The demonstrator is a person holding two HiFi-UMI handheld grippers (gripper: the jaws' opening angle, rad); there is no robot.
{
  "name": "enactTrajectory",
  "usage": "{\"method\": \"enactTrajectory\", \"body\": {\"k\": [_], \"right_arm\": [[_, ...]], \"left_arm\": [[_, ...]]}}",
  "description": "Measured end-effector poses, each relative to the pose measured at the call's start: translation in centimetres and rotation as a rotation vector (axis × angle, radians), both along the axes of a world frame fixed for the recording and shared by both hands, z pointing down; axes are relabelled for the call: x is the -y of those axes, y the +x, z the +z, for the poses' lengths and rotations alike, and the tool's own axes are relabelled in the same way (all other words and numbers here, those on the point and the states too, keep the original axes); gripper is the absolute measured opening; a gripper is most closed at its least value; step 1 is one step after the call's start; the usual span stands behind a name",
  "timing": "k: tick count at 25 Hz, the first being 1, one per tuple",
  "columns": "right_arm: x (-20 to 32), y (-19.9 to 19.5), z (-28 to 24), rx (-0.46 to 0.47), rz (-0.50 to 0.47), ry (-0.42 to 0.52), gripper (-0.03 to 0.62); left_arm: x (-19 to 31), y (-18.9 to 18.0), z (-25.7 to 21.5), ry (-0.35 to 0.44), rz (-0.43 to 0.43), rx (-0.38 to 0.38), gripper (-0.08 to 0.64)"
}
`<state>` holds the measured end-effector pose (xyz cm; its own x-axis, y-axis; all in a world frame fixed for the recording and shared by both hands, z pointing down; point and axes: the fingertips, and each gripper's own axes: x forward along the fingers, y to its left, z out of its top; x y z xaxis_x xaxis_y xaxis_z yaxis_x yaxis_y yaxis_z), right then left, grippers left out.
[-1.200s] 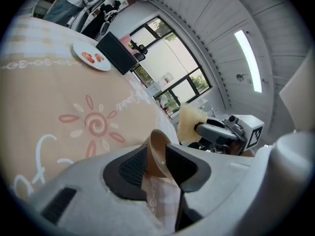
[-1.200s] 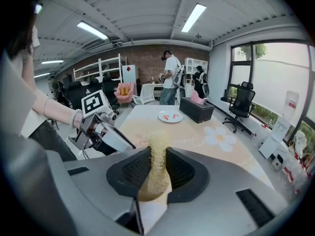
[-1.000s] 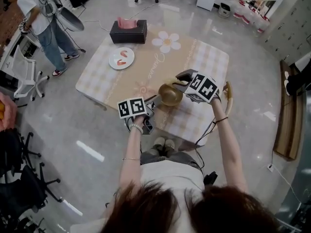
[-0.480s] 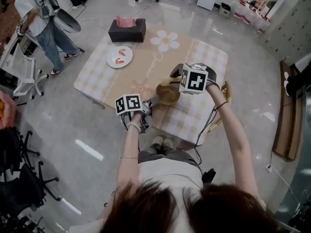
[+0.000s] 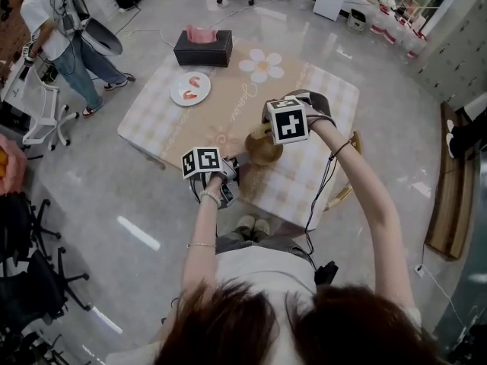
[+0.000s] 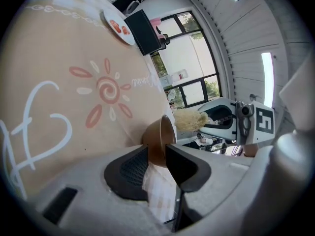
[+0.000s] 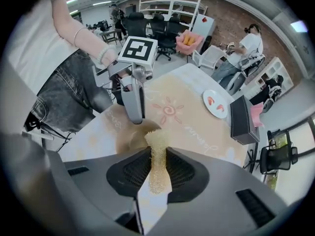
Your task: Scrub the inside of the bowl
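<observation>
Left gripper (image 6: 158,155): clamped on the rim of the brown bowl (image 6: 156,140), the rim between its two jaws. Position unchanged over the last second.
Bowl location: by the near edge of the table (image 5: 228,105), about midway along it, opening turned up toward the right gripper. Held where it was; no view shows whether its base rests on the cloth.
Right gripper (image 7: 157,163): jaws pinched on a pale loofah scrubber (image 7: 156,149), whose free end sticks out past them.
Change: right gripper has swung in from the bowl's right side to a spot above it, marker cube now facing up.
Scrubber vs bowl: right gripper view puts the free end over the bowl's inside; left gripper view shows it just beside the rim. Contact: cannot tell.
Reading: grip and approach done, scrubbing stroke starting or about to start.
Beyond: plate (image 5: 190,88) with red food near the far left corner; black tissue box (image 5: 202,48) at the far edge.
Floor, far left: a person (image 5: 57,21) standing.
</observation>
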<state>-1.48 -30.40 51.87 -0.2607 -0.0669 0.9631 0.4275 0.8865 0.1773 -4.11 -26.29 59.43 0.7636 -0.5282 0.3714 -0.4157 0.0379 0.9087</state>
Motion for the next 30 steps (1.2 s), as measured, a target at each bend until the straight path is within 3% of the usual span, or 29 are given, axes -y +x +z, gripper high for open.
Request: {"method": "enactTrajectory", "body": {"k": [8,16,30], "right_arm": [[-0.3,-0.5,0.9,-0.137,-0.138,0.041,0.084],[-0.6,-0.6,2.4,-0.251,-0.217,0.079,0.084],[-0.3,-0.2,3.3,-0.316,-0.216,0.107,0.084]], "left_arm": [[-0.1,0.3,0.2,-0.032,-0.008,-0.022,0.109],[-0.1,0.4,0.4,-0.053,-0.025,-0.052,0.109],[0.0,0.3,0.5,-0.062,-0.04,-0.086,0.109]]}}
